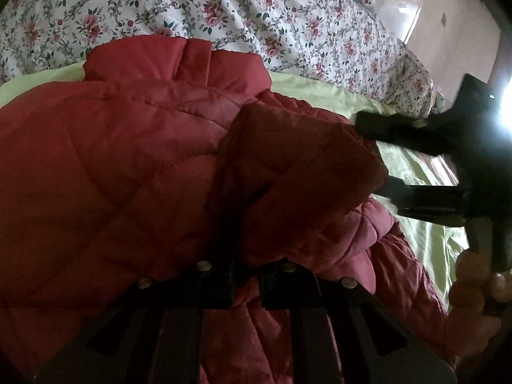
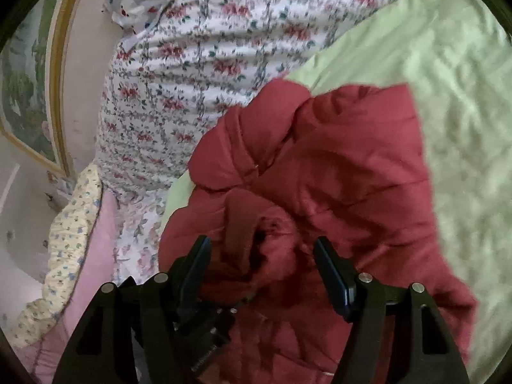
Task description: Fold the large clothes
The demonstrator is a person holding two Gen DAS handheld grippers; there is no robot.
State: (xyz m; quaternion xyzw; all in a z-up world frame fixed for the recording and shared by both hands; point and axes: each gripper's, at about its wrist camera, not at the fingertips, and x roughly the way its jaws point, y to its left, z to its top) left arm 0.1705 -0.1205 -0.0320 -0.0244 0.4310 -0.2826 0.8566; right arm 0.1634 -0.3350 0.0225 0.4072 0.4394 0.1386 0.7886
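A red quilted jacket (image 1: 134,160) is lying on a pale green sheet (image 1: 425,233) that is covering the bed. The jacket is bunched, with one padded part folded over the body.

The left hand-held gripper (image 1: 246,284) is holding the jacket: its two fingers are standing close together with a fold of red fabric pinched between them. In the right wrist view, the right hand-held gripper (image 2: 262,275) is standing with its fingers wide apart, and a rumpled sleeve end of the jacket (image 2: 336,166) is lying in the gap; whether the pads are touching the fabric cannot be told. In the left wrist view this right hand-held gripper (image 1: 400,160) is appearing at the right edge, blurred, beside the folded part.

Behind the green sheet (image 2: 432,64) a white floral quilt (image 1: 224,6) is piling up. At the bed's side a pink cloth (image 2: 92,240) and a small-flowered yellow cloth (image 2: 67,236) are hanging. A framed picture (image 2: 28,83) is leaning on the pale wall.
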